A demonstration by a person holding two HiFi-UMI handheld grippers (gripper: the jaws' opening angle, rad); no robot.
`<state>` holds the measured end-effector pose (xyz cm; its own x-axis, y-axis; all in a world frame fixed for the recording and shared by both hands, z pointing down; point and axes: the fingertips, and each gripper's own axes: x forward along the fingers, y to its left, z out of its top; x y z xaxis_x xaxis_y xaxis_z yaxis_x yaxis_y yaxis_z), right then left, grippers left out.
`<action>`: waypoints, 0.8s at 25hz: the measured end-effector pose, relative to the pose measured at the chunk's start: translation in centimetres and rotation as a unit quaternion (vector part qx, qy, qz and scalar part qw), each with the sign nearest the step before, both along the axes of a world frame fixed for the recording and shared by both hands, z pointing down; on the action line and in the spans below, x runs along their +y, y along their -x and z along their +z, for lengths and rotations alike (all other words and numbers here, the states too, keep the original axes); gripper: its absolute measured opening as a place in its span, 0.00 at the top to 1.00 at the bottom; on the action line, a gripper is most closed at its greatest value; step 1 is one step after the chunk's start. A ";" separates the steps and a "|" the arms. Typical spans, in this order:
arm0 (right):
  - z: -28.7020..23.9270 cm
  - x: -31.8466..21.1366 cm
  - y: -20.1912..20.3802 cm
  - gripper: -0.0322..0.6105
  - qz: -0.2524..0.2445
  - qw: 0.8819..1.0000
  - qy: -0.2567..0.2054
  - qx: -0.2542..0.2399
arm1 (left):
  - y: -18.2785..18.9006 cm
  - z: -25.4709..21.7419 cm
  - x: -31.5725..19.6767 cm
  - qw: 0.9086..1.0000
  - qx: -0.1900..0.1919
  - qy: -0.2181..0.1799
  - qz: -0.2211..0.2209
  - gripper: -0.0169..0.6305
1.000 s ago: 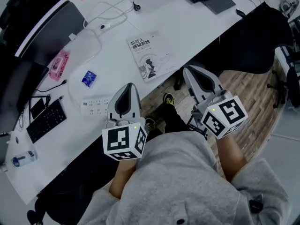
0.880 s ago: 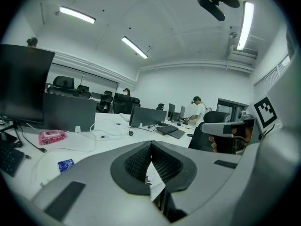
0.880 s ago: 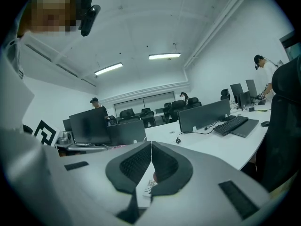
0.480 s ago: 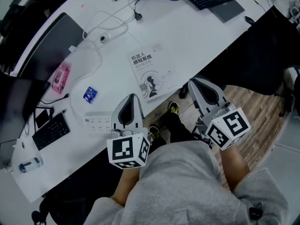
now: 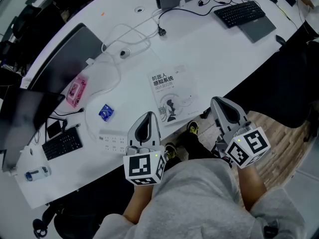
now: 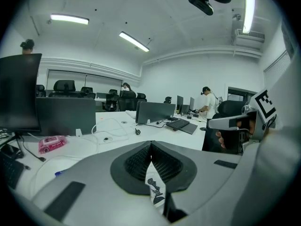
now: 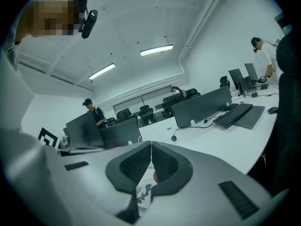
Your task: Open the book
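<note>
Two grippers, both mine, both empty. My left gripper (image 5: pixel 148 115) has its jaws pressed together with nothing between them, and my right gripper (image 5: pixel 217 100) likewise shows its ridged pads meeting along one seam. The book (image 5: pixel 173 93) lies closed, cover up, on the white tabletop (image 5: pixel 214 49), close to the near edge and ahead of both grippers. Neither gripper touches it. In each gripper view a sliver of the cover's dark figure shows through the notch below the closed jaws. My left gripper hangs over the tabletop's near edge, just beside a white power strip (image 5: pixel 113 142). My right gripper hangs off that edge, above the wooden floor (image 5: pixel 279 133). Left of the book lie a blue packet (image 5: pixel 105 112) and a pink pack (image 5: pixel 76 91). A dark keyboard (image 5: pixel 244 13) lies at the far side.
</note>
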<state>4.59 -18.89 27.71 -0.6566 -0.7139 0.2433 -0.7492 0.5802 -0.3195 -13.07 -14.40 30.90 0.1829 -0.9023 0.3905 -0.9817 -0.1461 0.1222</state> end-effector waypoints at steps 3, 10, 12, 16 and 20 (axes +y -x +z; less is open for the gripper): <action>0.7 -0.7 0.1 0.91 -0.006 1.000 0.006 0.001 | 0.0 0.7 -0.7 1.000 -0.003 0.009 -0.001 0.96; 2.8 -1.9 -0.3 0.91 -0.008 0.999 0.030 -0.004 | 0.5 2.9 -1.8 0.999 -0.016 0.040 -0.016 0.96; 3.8 -1.7 -0.4 0.91 -0.010 0.999 0.045 0.001 | 0.4 3.9 -1.4 0.998 -0.013 0.056 -0.018 0.96; 5.5 -1.7 -0.7 0.91 -0.009 0.998 0.061 0.002 | 0.6 5.4 -2.0 0.997 -0.014 0.070 -0.020 0.96; 6.9 -1.2 -1.5 0.91 -0.007 0.997 0.073 0.011 | 0.4 6.9 -1.8 0.997 -0.014 0.078 -0.024 0.96</action>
